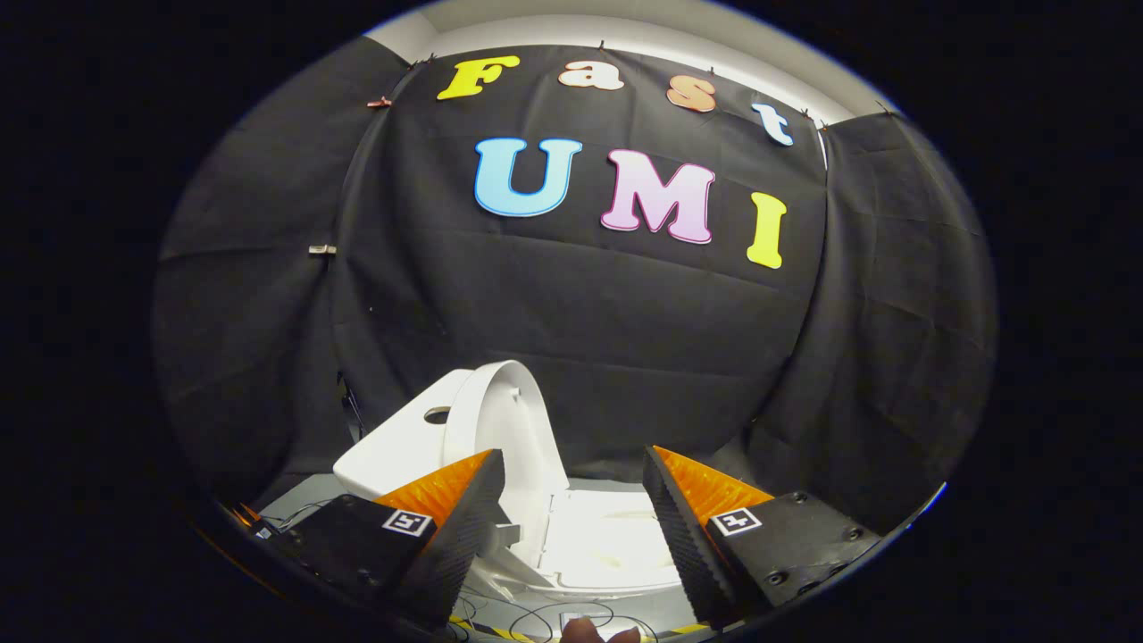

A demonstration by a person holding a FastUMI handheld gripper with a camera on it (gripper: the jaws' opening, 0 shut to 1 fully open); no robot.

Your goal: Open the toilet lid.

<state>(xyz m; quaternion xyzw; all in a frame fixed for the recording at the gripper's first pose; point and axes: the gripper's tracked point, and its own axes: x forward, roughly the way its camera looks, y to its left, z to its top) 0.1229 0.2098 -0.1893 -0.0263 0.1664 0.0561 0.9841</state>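
- The gripper (571, 513) sits at the bottom centre of the frame, its two orange-and-black fingers (455, 518) spread wide apart with nothing between them.
- Beyond the fingers, lower centre, stands a white toilet (607, 545).
- Its toilet lid (509, 420) is raised upright, left of centre, leaning toward the tank (393, 446).
- The seat lies down, brightly lit.

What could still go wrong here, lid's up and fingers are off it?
1. The toilet lid stands raised against the tank with nothing holding it; if it isn't past its balance point it could drop back.
2. The gripper is open, and its left finger sits close to the lid's edge, so pulling back sideways might clip it.
3. Loose cables lie on the floor below and may snag.
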